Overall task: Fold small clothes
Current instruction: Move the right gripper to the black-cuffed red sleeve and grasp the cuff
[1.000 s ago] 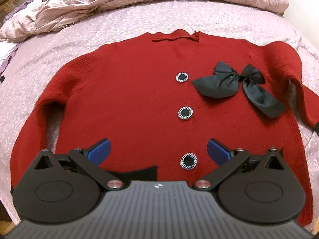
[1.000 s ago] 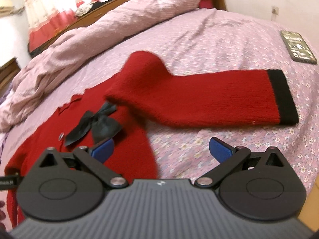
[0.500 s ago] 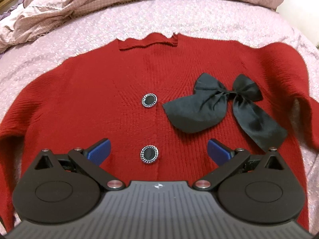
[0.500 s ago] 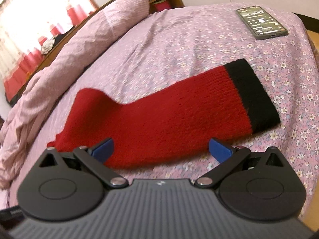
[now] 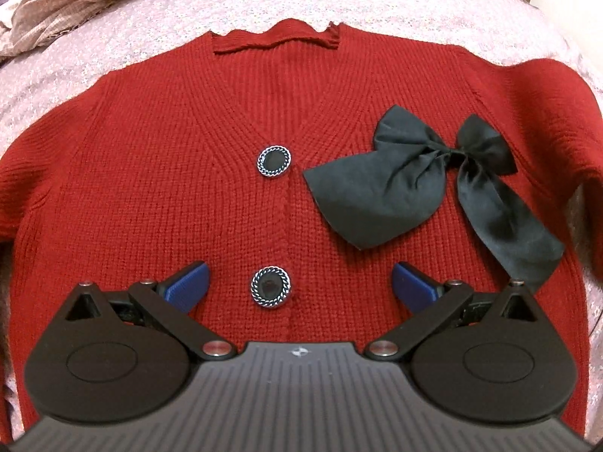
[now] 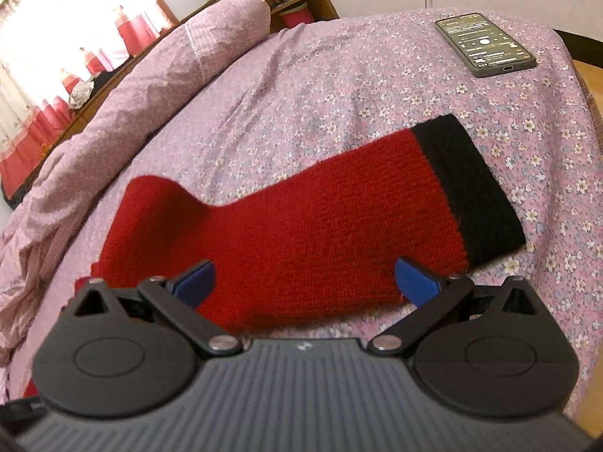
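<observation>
Over the last second both wide-spread, empty tongs, left tongs (image 5: 299,286) and right tongs (image 6: 304,282), have been brought closer to the red cardigan (image 5: 188,173) lying flat on the bed (image 6: 339,86), the right over its sleeve (image 6: 301,226), so a sleeve fold seems imminent.

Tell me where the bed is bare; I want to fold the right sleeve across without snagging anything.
Bare sheet lies between the sleeve, the rolled quilt and the phone. Bare too beyond the cuff. The cardigan front is crowded by the bow and buttons.
</observation>
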Demonstrator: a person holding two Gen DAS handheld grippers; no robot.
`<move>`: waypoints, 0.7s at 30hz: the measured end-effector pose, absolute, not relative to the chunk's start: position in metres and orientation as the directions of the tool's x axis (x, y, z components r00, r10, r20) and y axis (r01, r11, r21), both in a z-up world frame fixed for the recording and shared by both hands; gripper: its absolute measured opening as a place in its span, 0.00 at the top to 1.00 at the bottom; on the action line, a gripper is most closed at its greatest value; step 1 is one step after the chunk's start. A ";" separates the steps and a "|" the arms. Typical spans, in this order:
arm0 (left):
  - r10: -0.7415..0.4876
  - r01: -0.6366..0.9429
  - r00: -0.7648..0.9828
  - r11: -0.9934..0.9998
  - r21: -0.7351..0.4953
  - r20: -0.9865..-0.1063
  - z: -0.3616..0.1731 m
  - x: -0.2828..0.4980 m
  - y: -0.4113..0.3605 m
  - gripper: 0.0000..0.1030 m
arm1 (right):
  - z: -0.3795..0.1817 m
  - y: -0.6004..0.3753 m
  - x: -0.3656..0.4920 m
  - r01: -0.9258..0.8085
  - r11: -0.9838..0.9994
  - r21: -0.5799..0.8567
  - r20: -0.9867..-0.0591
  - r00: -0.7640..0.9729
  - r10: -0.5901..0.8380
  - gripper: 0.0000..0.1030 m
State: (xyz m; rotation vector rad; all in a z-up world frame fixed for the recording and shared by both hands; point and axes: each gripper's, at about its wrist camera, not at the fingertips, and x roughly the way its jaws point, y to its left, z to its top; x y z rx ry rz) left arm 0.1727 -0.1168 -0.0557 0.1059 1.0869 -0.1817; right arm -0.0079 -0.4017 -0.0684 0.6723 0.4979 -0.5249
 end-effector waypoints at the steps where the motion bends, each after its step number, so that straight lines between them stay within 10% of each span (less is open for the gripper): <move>1: -0.096 0.197 0.450 0.980 -0.005 -0.888 -0.056 0.173 -0.117 0.00 | -0.068 -0.400 -0.010 0.596 0.668 0.446 -0.587 0.758 -0.284 0.00; 21: -0.103 0.227 0.445 0.974 0.000 -0.890 -0.061 0.171 -0.117 0.00 | -0.074 -0.422 0.002 0.515 0.603 0.609 -0.457 0.850 -0.263 0.00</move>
